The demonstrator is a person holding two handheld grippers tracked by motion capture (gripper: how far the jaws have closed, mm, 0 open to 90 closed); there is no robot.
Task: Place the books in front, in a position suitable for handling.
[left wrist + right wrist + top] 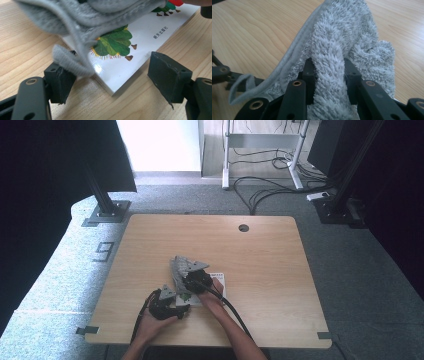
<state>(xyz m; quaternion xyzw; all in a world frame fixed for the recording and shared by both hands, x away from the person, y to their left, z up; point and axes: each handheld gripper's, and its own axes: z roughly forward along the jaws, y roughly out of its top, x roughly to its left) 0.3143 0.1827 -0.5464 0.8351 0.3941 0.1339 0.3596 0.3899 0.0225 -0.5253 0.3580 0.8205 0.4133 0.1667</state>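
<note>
Towel point(337, 50) bunched tight in the right gripper point(329, 72), a thick grey fold clamped between its jaws, just below centre of the high view. Left gripper point(110, 75) spread wide at the lower left, gripping nothing, the towel's loop point(72, 62) draped over one finger. Underneath, a book point(125, 57) flat on the counter point(260, 265).

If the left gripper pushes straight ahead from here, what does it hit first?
Most likely the near corner of the white picture book, which lies between the open jaws of the left gripper. The grey towel and its loop hang just above, so they may brush first.
</note>
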